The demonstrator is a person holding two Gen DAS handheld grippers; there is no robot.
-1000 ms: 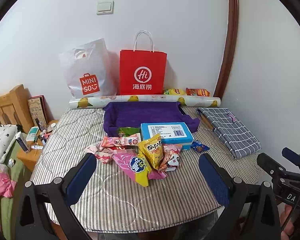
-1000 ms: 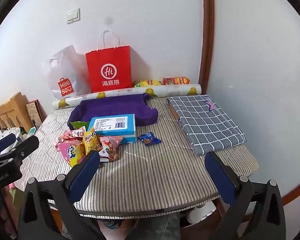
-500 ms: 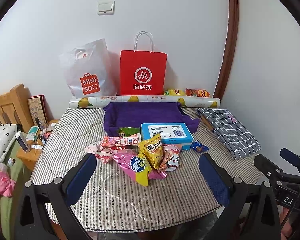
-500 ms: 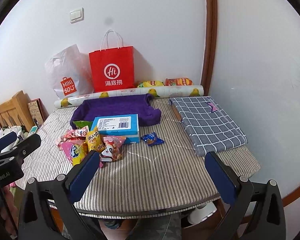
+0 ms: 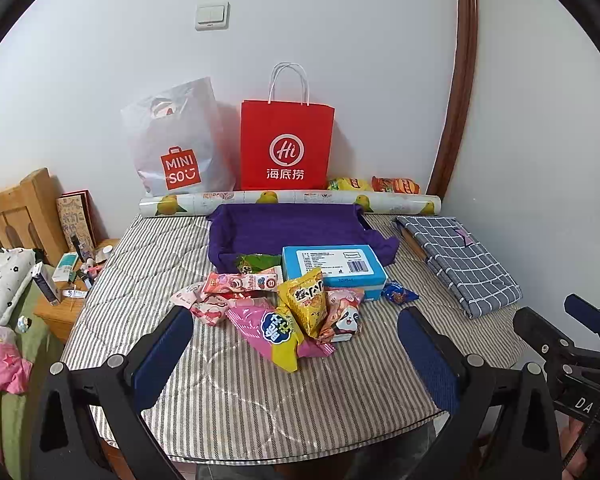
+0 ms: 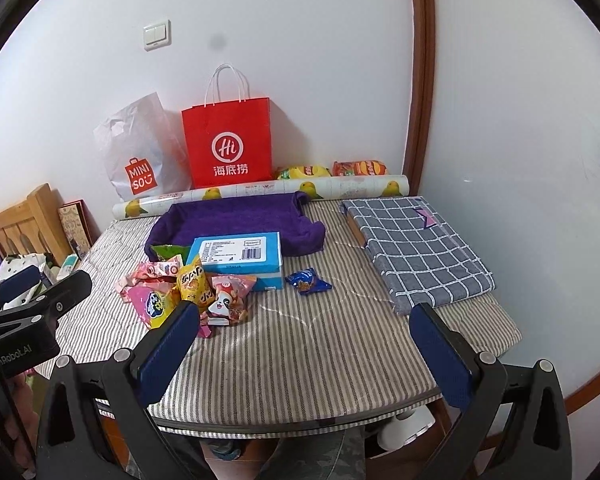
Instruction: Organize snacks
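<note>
Left gripper (image 5: pixel 294 354) hangs over the near edge of the striped mattress (image 5: pixel 228 400), fingers wide apart w/ nothing between. Snack pile sits mid-mattress: crinkled pink packets (image 5: pixel 204 304) far left, a pink bag w/ blue logo (image 5: pixel 276 332), a yellow-orange chip bag (image 5: pixel 306 302) leaning upright, a panda-print pouch (image 5: pixel 346 316), then a light-blue box (image 5: pixel 334 268) w/ barcode label behind them, its far side against the purple fabric tray (image 5: pixel 292 228). A green packet (image 5: pixel 256 261) lies at the tray's near edge. Small blue wrapper (image 6: pixel 308 280) lies alone, right of the box. Right gripper (image 6: pixel 304 354) also near edge, fingers spread, empty.
</note>
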